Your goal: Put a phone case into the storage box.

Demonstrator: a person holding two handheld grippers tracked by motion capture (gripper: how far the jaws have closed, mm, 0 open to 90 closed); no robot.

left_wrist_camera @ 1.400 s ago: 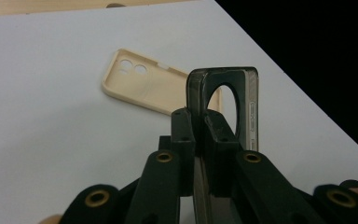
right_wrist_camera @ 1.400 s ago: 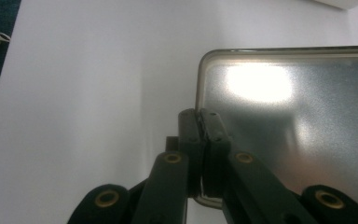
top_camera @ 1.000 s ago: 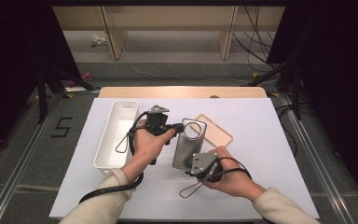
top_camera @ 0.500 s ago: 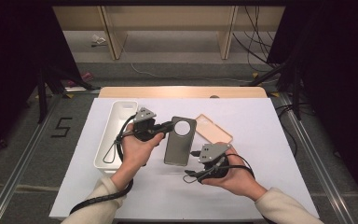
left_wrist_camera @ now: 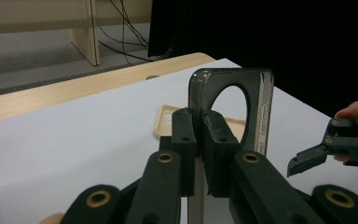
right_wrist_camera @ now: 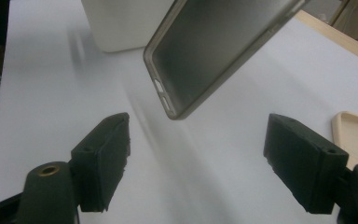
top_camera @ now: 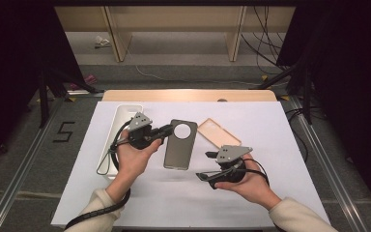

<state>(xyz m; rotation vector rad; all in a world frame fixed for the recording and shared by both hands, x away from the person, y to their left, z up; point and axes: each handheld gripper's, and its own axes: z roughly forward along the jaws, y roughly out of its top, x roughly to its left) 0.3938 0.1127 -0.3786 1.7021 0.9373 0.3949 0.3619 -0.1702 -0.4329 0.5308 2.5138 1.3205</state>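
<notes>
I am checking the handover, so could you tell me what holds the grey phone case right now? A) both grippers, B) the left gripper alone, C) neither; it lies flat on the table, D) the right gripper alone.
B: the left gripper is clamped on the grey phone case at its edge, while the right gripper stands open, clear of it.

Bright table, dark surroundings, soft overhead light.
The white table cover [top_camera: 270, 145] glows evenly; beyond it, black. Ahead of the right gripper's jaws the grey phone case [right_wrist_camera: 214, 51] casts a smeared, blurry shadow; nearest jaw bases look soft.
</notes>
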